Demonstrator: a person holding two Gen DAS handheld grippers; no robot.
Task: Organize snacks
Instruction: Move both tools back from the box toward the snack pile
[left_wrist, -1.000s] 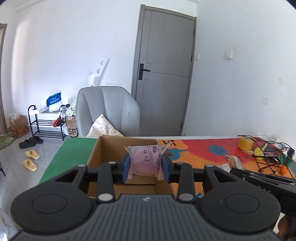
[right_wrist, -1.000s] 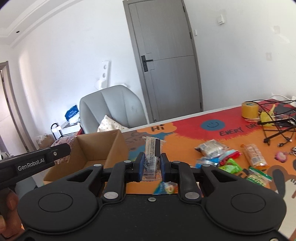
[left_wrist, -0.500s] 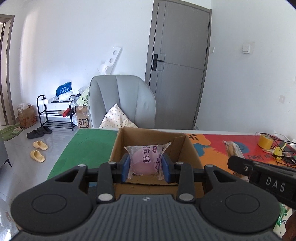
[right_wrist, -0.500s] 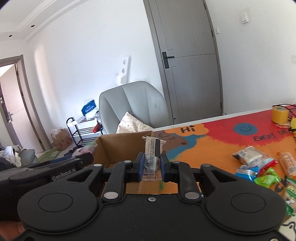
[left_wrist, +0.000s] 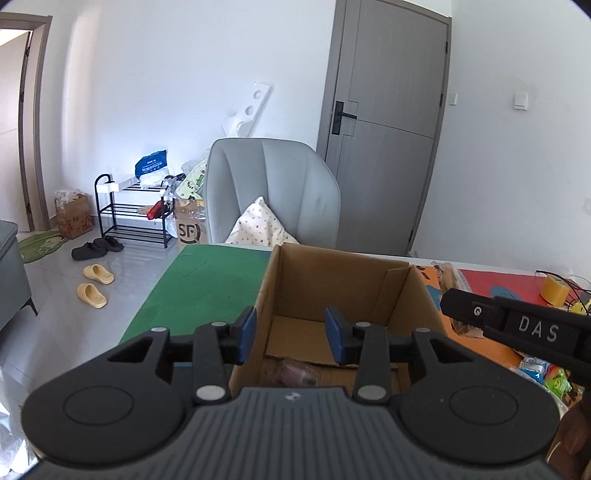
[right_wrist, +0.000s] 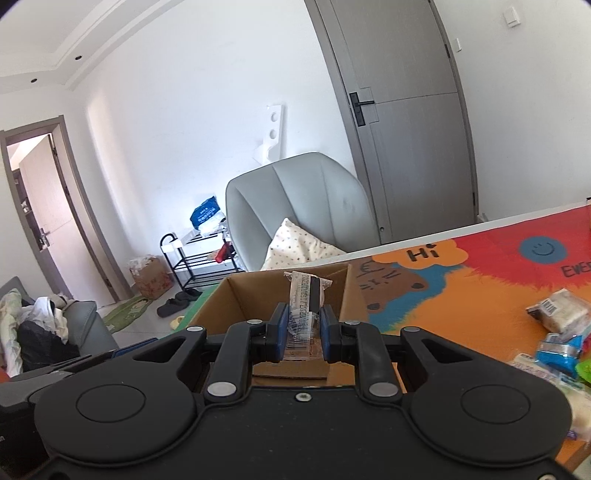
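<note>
An open cardboard box (left_wrist: 369, 280) (right_wrist: 258, 295) stands on the table near its left end. My left gripper (left_wrist: 291, 334) hangs over the box with its jaws opening and nothing between the pads. A pink wrapped bun (left_wrist: 297, 373) lies blurred on the box floor just below it. My right gripper (right_wrist: 303, 332) is shut on a clear-wrapped snack bar (right_wrist: 304, 302), held upright in front of the box's near wall. In the left wrist view, the right gripper's black body (left_wrist: 517, 325) shows at the right beside the box.
Several loose snack packets (right_wrist: 557, 314) lie on the colourful mat (right_wrist: 480, 280) at the right. A green mat (left_wrist: 207, 280) covers the table's left end. A yellow tape roll (left_wrist: 556, 291) sits far right. A grey chair (left_wrist: 269, 192) with a cushion stands behind the table.
The left gripper's jaws have parted and the pink bun has dropped out of them into the box. Both grippers have moved left, closer to the box; the right still holds its snack bar.
</note>
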